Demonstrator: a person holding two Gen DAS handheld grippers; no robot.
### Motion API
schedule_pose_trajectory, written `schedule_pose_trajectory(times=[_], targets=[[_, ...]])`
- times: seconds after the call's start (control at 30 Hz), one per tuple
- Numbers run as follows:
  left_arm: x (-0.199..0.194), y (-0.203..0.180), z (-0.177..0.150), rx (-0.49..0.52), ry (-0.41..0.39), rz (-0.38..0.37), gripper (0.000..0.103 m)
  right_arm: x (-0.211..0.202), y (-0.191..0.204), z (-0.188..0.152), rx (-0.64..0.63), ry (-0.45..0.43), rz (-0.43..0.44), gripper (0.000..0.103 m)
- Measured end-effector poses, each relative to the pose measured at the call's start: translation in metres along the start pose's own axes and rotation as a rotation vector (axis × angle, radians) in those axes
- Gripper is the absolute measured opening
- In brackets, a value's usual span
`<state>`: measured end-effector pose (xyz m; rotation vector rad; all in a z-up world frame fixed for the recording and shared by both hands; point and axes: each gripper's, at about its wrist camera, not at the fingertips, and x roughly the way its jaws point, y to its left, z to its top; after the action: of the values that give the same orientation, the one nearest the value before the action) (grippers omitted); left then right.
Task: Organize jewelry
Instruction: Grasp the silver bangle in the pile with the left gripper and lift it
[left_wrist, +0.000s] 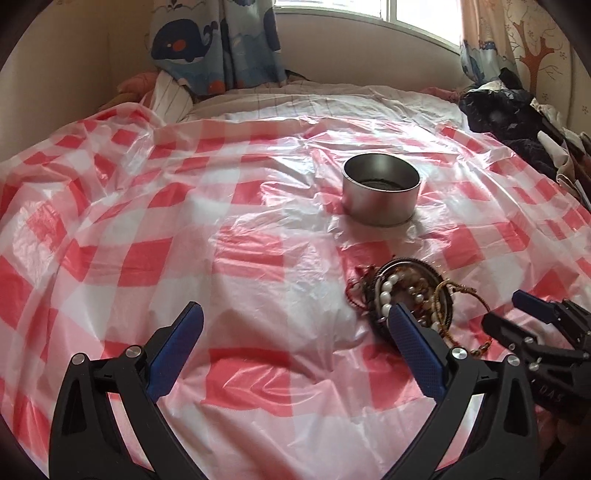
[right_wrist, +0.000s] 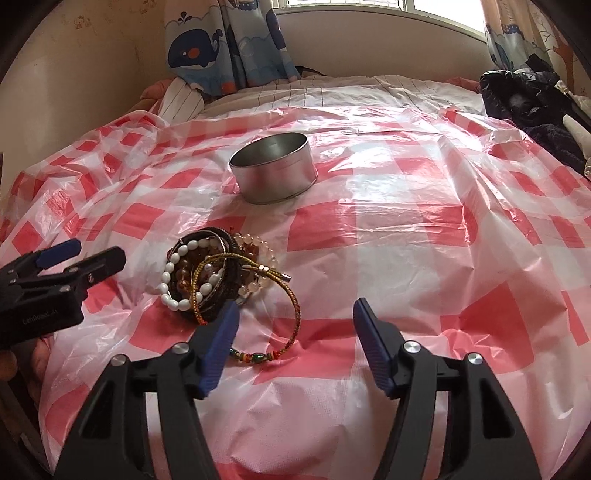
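A pile of bracelets (right_wrist: 218, 273) lies on the checked plastic sheet: white beads, brown beads, black bangles and a red-gold cord bracelet (right_wrist: 291, 306). The pile also shows in the left wrist view (left_wrist: 410, 295). A round metal tin (right_wrist: 273, 168) stands open and upright behind it, also in the left wrist view (left_wrist: 382, 188). My left gripper (left_wrist: 295, 317) is open and empty, its right finger just before the pile. My right gripper (right_wrist: 295, 314) is open and empty, the cord bracelet lying between its fingers. Each gripper shows in the other's view, the left (right_wrist: 81, 254) and the right (left_wrist: 513, 306).
The red-and-white checked sheet (right_wrist: 424, 221) covers a bed. Whale-print curtains (right_wrist: 229, 40) hang at the back under a window. Dark clothes (right_wrist: 524, 96) are heaped at the far right edge. A striped pillow (right_wrist: 184, 96) lies at the back left.
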<state>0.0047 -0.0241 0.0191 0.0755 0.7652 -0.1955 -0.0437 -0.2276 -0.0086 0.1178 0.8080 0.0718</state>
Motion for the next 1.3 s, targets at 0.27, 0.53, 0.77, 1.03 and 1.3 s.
schedule_pose_trajectory(times=[0.27, 0.53, 0.77, 1.03, 1.3], targets=[[0.023, -0.032, 0.018, 0.082, 0.017, -0.118, 0.085, 0.012, -0.005, -0.002, 0.021, 0.045, -0.005, 0.062], [0.050, -0.042, 0.018, 0.140, 0.098, -0.180, 0.011, 0.014, -0.006, -0.002, 0.028, 0.049, -0.007, 0.062], [0.018, -0.030, 0.010, 0.107, 0.087, -0.214, 0.000, 0.015, -0.007, -0.001, 0.037, 0.040, -0.003, 0.064], [0.003, -0.024, 0.018, 0.097, 0.081, -0.252, 0.000, 0.019, -0.003, -0.002, 0.022, 0.052, -0.016, 0.067], [0.054, -0.034, 0.021, 0.125, 0.154, -0.260, 0.017, 0.023, -0.004, -0.002, 0.019, 0.059, -0.013, 0.071]])
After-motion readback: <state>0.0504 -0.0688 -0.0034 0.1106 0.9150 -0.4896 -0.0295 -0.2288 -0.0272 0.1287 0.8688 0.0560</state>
